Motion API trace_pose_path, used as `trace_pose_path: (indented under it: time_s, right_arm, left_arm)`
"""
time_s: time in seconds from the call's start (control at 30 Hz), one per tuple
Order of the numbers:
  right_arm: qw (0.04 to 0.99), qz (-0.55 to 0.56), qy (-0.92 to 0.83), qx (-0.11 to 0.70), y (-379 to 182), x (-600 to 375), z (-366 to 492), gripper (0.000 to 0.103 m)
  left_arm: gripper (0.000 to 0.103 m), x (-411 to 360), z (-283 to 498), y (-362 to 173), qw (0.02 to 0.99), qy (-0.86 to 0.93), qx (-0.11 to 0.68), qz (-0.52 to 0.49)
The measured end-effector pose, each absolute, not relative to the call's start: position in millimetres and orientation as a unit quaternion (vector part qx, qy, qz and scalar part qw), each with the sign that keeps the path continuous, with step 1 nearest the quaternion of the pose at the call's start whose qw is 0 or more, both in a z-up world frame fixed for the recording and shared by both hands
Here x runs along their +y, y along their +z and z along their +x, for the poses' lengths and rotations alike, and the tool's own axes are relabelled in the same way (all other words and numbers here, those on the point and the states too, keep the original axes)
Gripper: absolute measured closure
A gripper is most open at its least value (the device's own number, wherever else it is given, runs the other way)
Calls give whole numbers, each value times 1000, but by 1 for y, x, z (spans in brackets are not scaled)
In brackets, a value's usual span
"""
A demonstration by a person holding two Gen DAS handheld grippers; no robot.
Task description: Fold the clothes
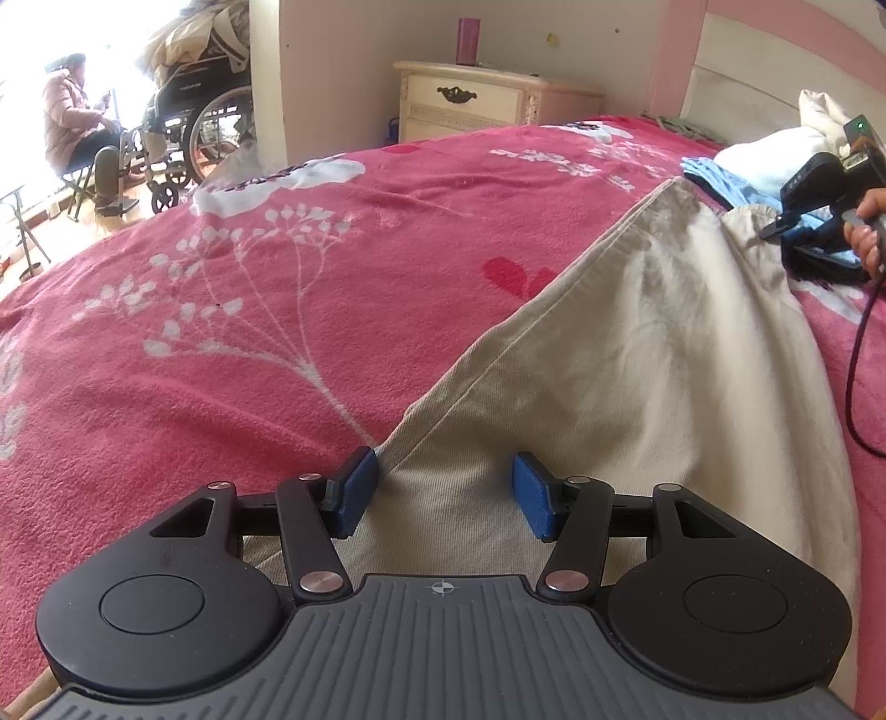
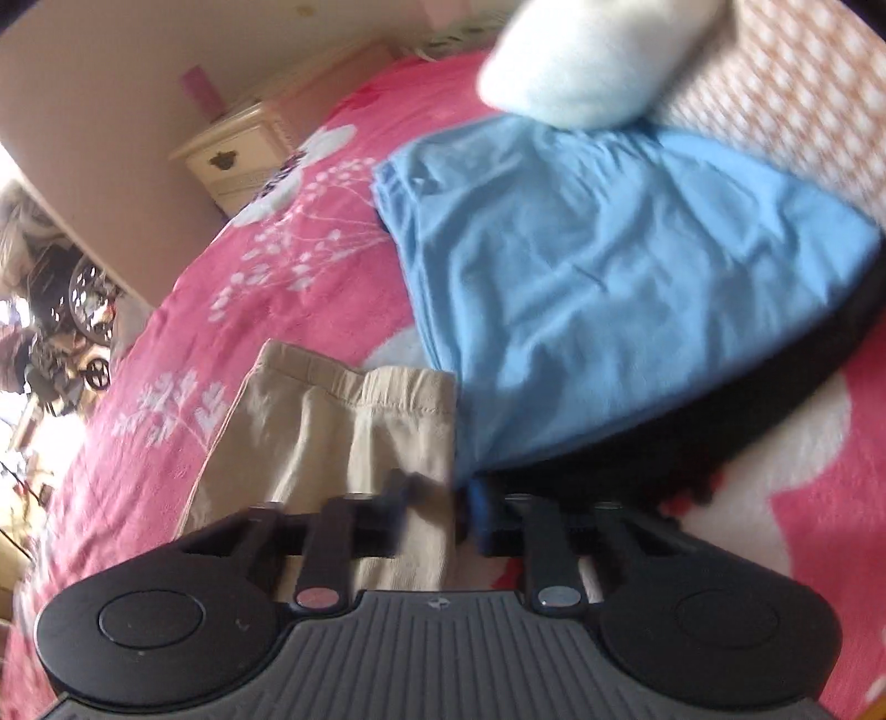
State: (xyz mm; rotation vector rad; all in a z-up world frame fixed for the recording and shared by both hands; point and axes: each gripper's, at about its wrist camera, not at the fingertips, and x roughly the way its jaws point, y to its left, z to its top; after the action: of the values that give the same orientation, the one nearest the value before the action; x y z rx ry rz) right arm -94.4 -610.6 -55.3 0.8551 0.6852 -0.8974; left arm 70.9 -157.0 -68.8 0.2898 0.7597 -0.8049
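Beige trousers [image 1: 637, 354] lie spread on the pink flowered bedspread [image 1: 249, 310]. My left gripper [image 1: 446, 495] is open, its blue pads on either side of the trousers' near edge. The right gripper [image 1: 825, 205], held in a hand, shows at the far right of the left wrist view. In the right wrist view my right gripper [image 2: 437, 512] is open over the trousers' waistband end [image 2: 354, 421]; the view is blurred. A folded blue garment [image 2: 598, 288] lies just beyond, on a dark garment [image 2: 720, 437].
A white bundle [image 2: 592, 61] sits behind the blue garment. A cream nightstand [image 1: 470, 99] with a pink cup [image 1: 468, 40] stands beyond the bed. A wheelchair [image 1: 194, 127] and a seated person [image 1: 72, 122] are far left.
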Motion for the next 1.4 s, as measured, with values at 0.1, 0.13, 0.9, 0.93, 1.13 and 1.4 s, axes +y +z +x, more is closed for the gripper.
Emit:
trace_pose_path:
  time_s: [0.1, 0.13, 0.9, 0.93, 1.13, 1.4]
  right_arm:
    - [767, 372, -418, 314, -46, -604, -91, 95]
    - [771, 361, -416, 318, -43, -601, -88, 97]
    - [776, 358, -398, 333, -40, -610, -93, 62]
    - [769, 366, -402, 336, -46, -613, -95, 64]
    - [759, 379, -412, 333, -66, -615, -90, 90]
    - [802, 281, -445, 282, -36, -580, -96, 98]
  left_arm:
    - [48, -158, 70, -69, 842, -379, 359, 139]
    - [48, -158, 70, -69, 842, -378, 359, 140]
    - [48, -158, 69, -70, 844, -376, 354, 140]
    - [48, -158, 69, -70, 845, -376, 354, 141]
    - [47, -158, 69, -70, 845, -376, 354, 141]
    - [47, -156, 69, -71, 845, -379, 351, 137]
